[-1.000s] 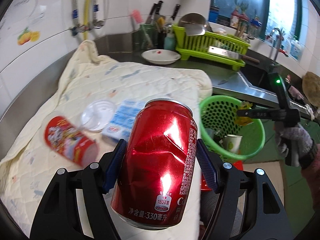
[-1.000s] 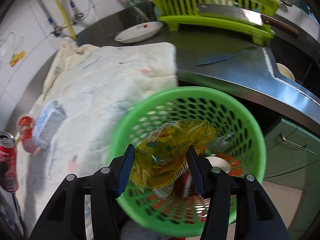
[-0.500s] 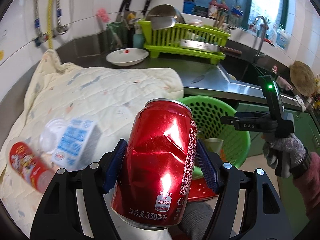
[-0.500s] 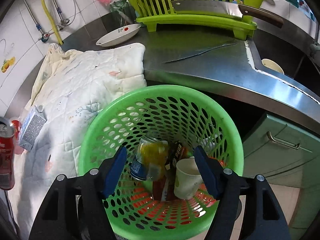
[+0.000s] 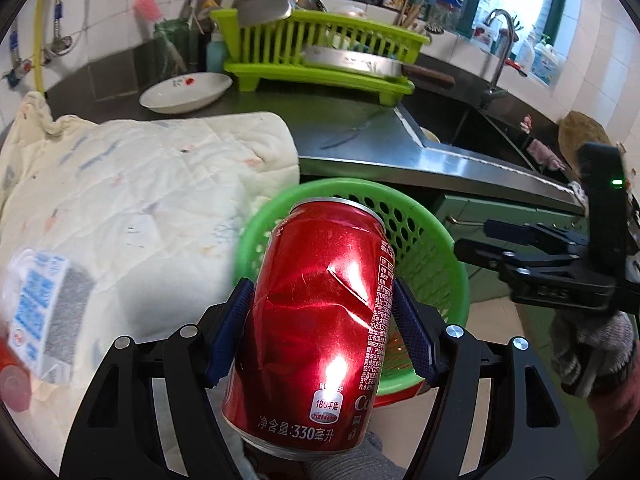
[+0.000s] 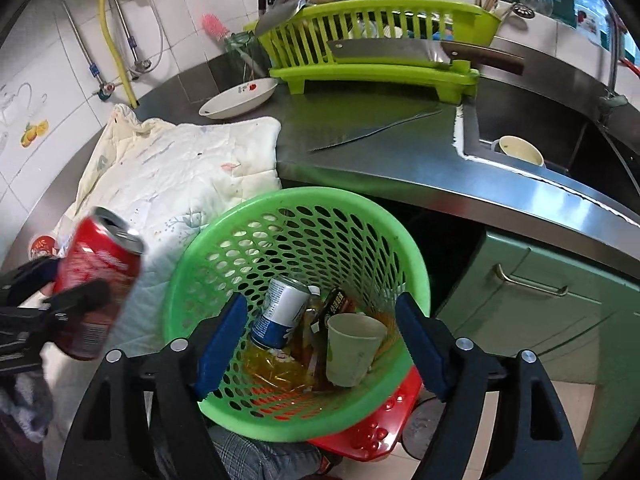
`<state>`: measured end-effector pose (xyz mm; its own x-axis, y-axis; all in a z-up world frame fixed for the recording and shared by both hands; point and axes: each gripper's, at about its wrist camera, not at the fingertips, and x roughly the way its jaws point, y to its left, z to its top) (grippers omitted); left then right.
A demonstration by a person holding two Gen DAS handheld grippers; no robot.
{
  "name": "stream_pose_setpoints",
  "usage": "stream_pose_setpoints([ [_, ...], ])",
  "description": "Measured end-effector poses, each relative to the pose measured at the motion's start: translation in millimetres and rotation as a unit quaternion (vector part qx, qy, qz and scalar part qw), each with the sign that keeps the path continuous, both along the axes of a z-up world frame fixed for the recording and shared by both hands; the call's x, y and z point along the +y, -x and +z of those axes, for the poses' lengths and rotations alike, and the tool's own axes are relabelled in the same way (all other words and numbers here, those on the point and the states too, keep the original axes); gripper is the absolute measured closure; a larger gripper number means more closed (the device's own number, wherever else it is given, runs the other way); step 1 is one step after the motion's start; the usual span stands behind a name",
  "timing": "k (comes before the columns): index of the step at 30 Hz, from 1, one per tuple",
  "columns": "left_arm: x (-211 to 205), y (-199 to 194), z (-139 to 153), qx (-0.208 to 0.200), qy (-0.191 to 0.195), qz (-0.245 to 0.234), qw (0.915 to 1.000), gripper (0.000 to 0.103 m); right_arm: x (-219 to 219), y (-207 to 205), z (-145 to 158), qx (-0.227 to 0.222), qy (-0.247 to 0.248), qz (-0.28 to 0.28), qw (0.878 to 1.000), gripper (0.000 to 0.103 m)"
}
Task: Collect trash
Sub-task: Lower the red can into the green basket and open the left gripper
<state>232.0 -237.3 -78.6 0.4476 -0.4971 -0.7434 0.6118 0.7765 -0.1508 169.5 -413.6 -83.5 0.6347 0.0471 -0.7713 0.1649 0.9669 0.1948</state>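
Observation:
My left gripper (image 5: 322, 328) is shut on a dented red soda can (image 5: 316, 320), held upright just left of the green mesh basket (image 5: 436, 248). The can also shows in the right wrist view (image 6: 98, 280), left of the basket (image 6: 224, 240). My right gripper (image 6: 320, 340) is open and empty over the basket; it also shows in the left wrist view (image 5: 472, 240). In the basket lie a blue-white can (image 6: 282, 312), a yellow wrapper (image 6: 276, 368), a paper cup (image 6: 350, 346) and a dark packet (image 6: 336, 304). A milk carton (image 5: 44, 304) and a red cup (image 6: 40, 246) lie on the cloth.
A cream quilted cloth (image 6: 180, 172) covers the steel counter (image 6: 400, 152). A knife (image 6: 372, 130), a white plate (image 6: 240, 98) and a green dish rack (image 6: 376, 44) with a cleaver stand behind. The sink (image 6: 532, 132) is at the right. A red stool (image 6: 372, 436) is under the basket.
My right gripper has opened and dropped the yellow wrapper into the basket. My left gripper has carried the red can rightward toward the basket.

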Motion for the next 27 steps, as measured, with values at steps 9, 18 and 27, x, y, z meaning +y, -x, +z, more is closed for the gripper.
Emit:
stream_pose_setpoints([
  [9,-34.9,-11.6,-20.9,0.026,-0.001,-0.008,0.9996,0.034,-14.2,17.3,1.9,-0.011,0.001,-0.01,1.0,0.028],
  [18,-62.0,-18.6,-43.9,0.046,-0.002,-0.018,0.9988,0.034,-25.3,27.6,-3.6,-0.012,-0.004,-0.02,1.0,0.028],
  [27,-76.2,-25.8,-60.9,0.063,0.013,-0.022,0.9977,0.025,-37.7,33.1,-15.2,-0.004,-0.013,-0.035,0.999,0.028],
])
